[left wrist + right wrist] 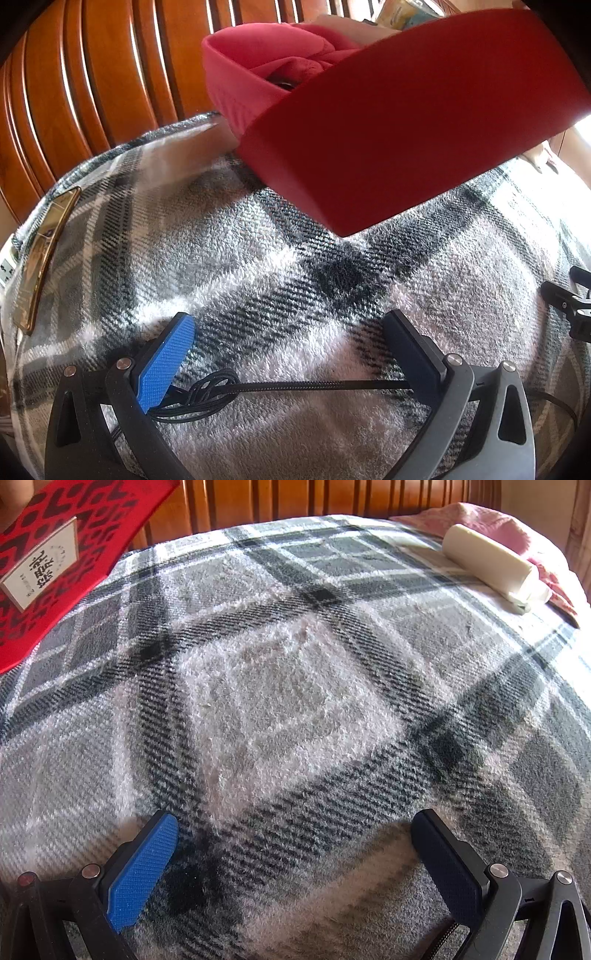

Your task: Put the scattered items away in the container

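surface: a grey plaid blanket (295,709) lay before a slatted wooden board (92,74)
container: the red box (406,122) sat tilted at the blanket's far edge, pink cloth (295,51) inside
left gripper (291,332): jaws apart, empty
right gripper (295,830): jaws apart, empty
strays: a gold clip (44,254) at the left edge, a white roll (487,563) at the far right corner

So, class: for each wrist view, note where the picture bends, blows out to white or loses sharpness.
Left wrist view: the wooden slats bow with fisheye curvature, daylight blows out white at the right edge, and the close red box looks soft. Right wrist view: the plaid blanket bulges like a dome, and glare washes out the far right beside the white roll.
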Action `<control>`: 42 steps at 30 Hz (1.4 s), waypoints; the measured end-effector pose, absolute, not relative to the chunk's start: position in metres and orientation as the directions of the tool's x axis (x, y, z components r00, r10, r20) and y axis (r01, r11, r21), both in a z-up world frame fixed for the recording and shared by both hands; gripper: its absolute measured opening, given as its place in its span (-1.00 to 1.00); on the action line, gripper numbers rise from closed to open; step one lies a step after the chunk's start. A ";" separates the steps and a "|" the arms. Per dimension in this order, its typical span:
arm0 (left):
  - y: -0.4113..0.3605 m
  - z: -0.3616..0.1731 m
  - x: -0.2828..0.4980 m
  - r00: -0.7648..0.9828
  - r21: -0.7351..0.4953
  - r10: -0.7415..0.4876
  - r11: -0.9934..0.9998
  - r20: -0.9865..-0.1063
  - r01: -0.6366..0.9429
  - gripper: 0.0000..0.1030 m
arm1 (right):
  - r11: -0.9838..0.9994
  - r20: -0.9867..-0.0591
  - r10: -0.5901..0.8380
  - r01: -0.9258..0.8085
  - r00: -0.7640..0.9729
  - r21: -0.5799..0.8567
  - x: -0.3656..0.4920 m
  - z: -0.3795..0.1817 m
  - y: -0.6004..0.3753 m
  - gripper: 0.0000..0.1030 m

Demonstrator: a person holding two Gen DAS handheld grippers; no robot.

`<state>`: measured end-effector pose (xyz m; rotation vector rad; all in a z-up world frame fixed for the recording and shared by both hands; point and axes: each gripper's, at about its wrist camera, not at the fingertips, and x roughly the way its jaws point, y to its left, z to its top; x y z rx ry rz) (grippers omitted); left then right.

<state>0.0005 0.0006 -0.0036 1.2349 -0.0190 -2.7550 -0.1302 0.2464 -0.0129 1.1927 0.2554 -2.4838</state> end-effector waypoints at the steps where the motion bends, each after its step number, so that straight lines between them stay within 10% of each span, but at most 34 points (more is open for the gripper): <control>1: 0.002 -0.005 -0.001 -0.659 0.062 -0.118 -0.992 -0.743 0.108 1.00 | -0.914 -0.781 -0.252 0.405 -0.572 -0.002 -0.130 -0.013 0.246 1.00; 42: 0.003 -0.005 -0.003 -0.649 0.065 -0.157 -0.984 -0.744 0.165 1.00 | -0.913 -0.782 -0.251 0.407 -0.570 -0.003 -0.130 -0.013 0.247 1.00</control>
